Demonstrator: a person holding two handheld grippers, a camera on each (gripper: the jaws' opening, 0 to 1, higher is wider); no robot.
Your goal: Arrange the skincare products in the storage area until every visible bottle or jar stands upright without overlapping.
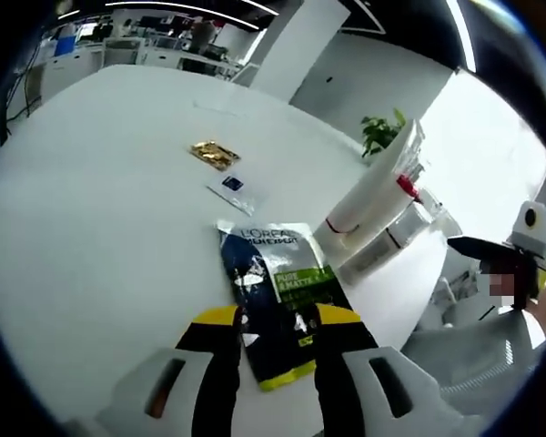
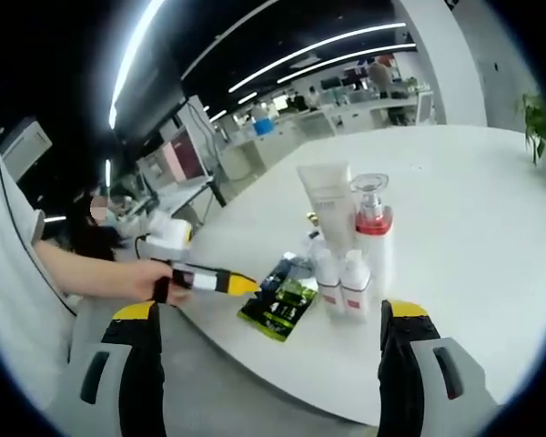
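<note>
A dark blue and green L'Oreal sachet [image 1: 271, 273] lies flat near the white table's edge. My left gripper [image 1: 278, 317] hovers over it, jaws apart, their yellow tips covering the sachet's side edges. In the right gripper view a hand holds that left gripper [image 2: 209, 279], its tip at the sachet [image 2: 280, 308]. Just beyond the sachet stand a white tube [image 2: 328, 202], a clear pump bottle with a red collar [image 2: 371, 232] and two small white bottles [image 2: 341, 284], all upright and close together. My right gripper [image 2: 271, 311] is wide open, off the table's edge.
A gold sachet [image 1: 213, 155] and a small blue-and-white sachet [image 1: 232, 186] lie farther out on the white table [image 1: 100, 209]. A potted plant [image 1: 380, 133] stands at the far edge. A person's arm [image 2: 86, 273] reaches in from the left.
</note>
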